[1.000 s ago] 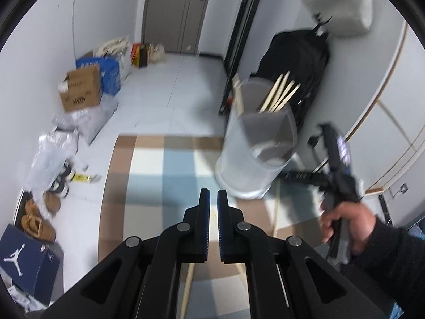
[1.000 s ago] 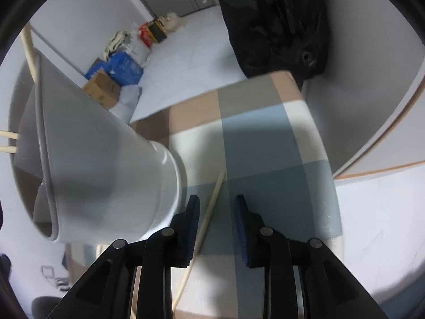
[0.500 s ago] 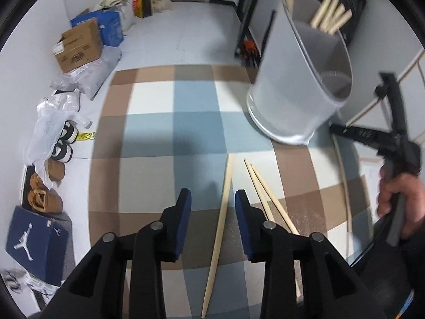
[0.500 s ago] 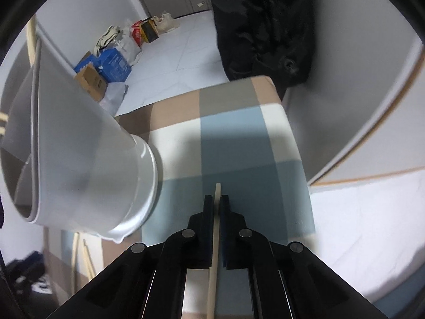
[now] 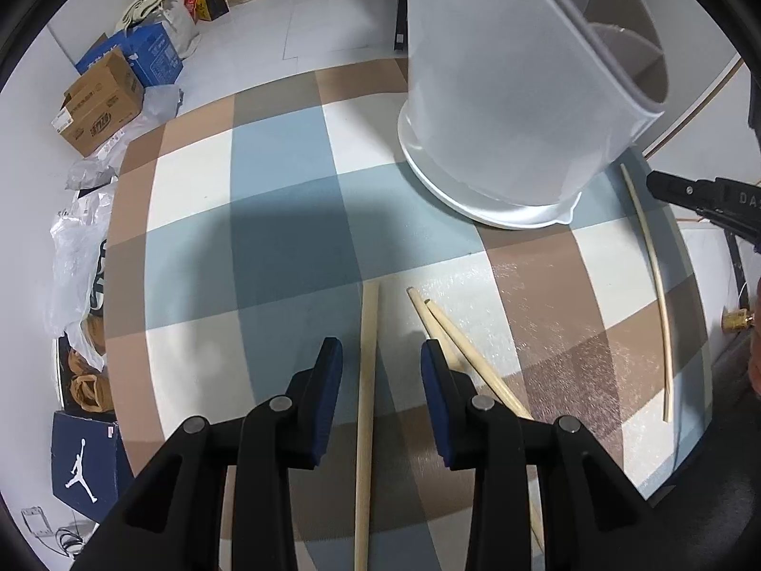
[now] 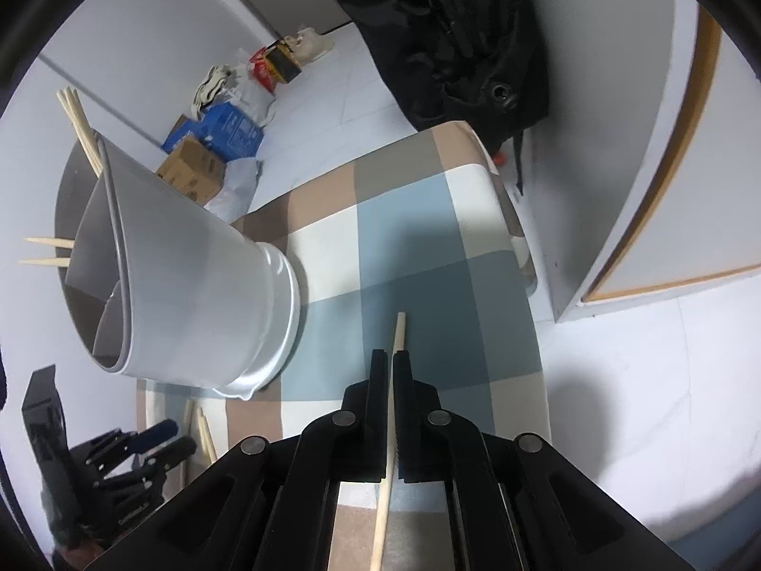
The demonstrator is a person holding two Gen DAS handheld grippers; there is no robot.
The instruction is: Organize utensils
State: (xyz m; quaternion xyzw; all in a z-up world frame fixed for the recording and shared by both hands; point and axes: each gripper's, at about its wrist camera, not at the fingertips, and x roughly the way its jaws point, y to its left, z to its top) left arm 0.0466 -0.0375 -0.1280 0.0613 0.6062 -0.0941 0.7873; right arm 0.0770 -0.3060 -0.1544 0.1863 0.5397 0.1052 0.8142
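On the checked tablecloth (image 5: pixel 285 238) my left gripper (image 5: pixel 380 349) points steeply down and is open. One chopstick (image 5: pixel 368 333) lies between its pads, touching neither. A crossed pair of chopsticks (image 5: pixel 456 342) lies just right of it. My right gripper (image 6: pixel 391 359) is shut on another chopstick (image 6: pixel 398 333), whose tip sticks out past the fingers over the cloth. The white utensil holder (image 6: pixel 190 276) stands to its left with several chopsticks (image 6: pixel 81 128) in it. That held chopstick (image 5: pixel 651 257) and the right gripper (image 5: pixel 654 183) also show at the right of the left wrist view.
The table's far and right edges are near the right gripper, with a white cabinet (image 6: pixel 689 142) and a black bag (image 6: pixel 452 47) beyond. On the floor to the left are cardboard boxes (image 5: pixel 100 104), plastic bags (image 5: pixel 81 247) and a shoe box (image 5: pixel 85 461).
My left gripper went from shut to open and came down over a chopstick on the cloth. My right gripper closed on the chopstick by the holder and shifted with it.
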